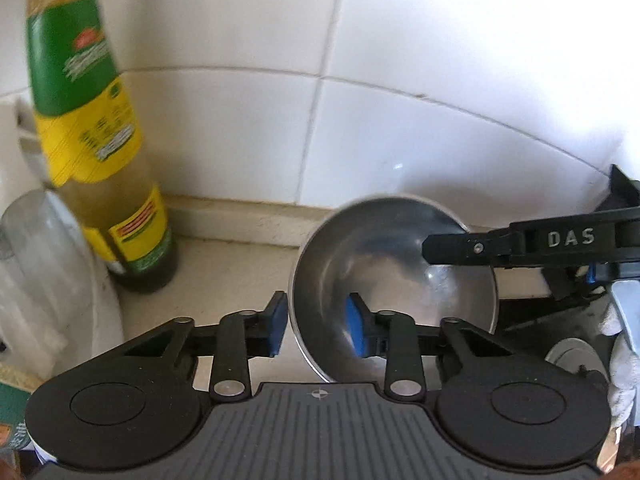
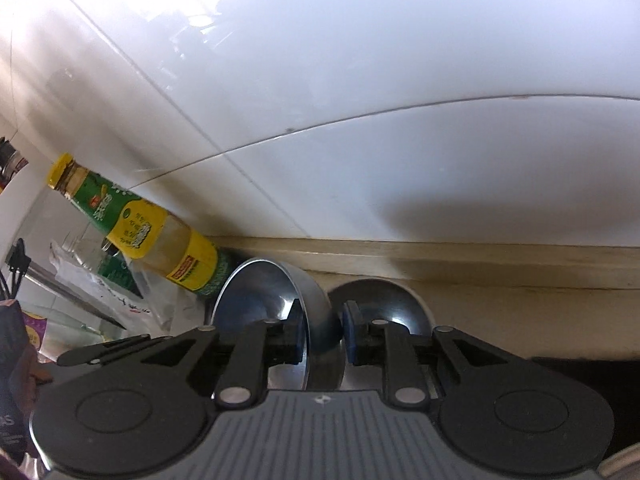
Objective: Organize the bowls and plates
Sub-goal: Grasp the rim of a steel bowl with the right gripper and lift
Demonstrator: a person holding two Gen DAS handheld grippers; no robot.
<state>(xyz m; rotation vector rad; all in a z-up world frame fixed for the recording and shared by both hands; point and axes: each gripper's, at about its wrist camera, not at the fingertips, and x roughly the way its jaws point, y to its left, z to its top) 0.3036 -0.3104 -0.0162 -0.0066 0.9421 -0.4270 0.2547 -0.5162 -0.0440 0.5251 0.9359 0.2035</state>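
Left gripper [image 1: 316,326]: closed on the near rim of the steel bowl [image 1: 394,280], one pad outside, one inside.
Right gripper [image 2: 322,330]: clamped on the wall of the same bowl [image 2: 276,304], which tilts on edge between the pads.
Bowl's place: just off the beige worktop [image 1: 224,268], near the white tiled wall [image 1: 400,80].
Bottle [image 1: 96,140]: green-and-yellow label, standing left of the bowl.
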